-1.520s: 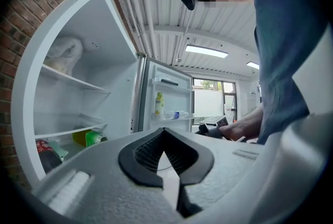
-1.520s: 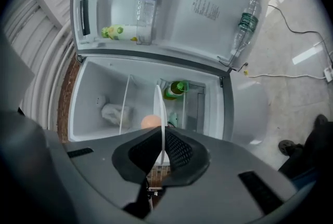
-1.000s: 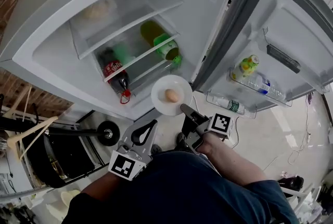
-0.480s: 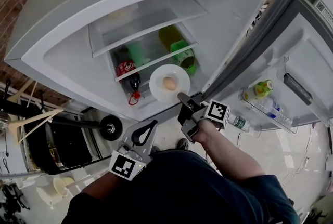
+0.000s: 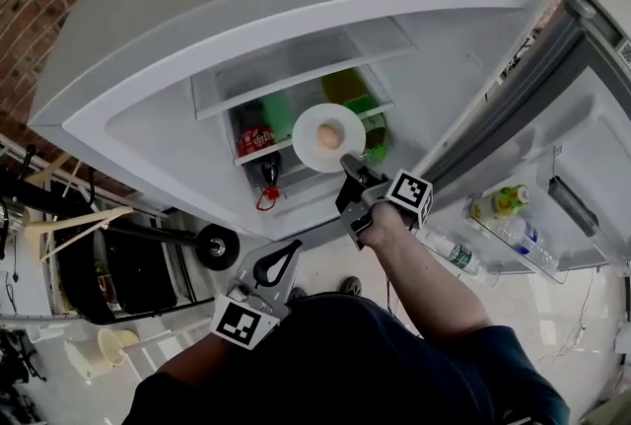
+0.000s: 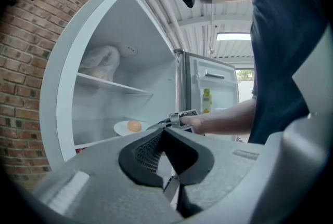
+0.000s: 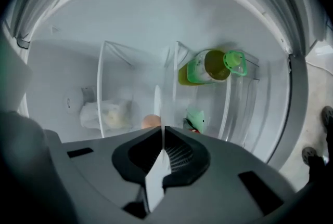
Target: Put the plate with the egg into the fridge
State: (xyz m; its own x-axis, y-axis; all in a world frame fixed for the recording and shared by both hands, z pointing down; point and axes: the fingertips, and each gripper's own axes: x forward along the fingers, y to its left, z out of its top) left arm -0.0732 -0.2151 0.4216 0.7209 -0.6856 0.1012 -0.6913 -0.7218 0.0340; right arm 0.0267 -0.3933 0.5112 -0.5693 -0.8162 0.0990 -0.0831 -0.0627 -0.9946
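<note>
Low at the left, outside the fridge (image 5: 177, 48): left gripper (image 5: 286, 247), fingers (image 6: 143, 147) pressed together, nothing between them. Deeper in, inside the open compartment, a red-labelled cola bottle (image 5: 258, 143). Just right of it, the white plate (image 5: 312, 149), level, within the compartment and under the upper shelf (image 5: 296, 68), the egg (image 5: 329, 134) at its middle. At the plate's near rim, right gripper (image 5: 348, 164), fingers (image 7: 182, 154) pinching that rim. Beside the plate, a green-capped bottle (image 5: 375, 132). Far right, the open door (image 5: 592, 98), small bottles (image 5: 501, 203) in its rack.
</note>
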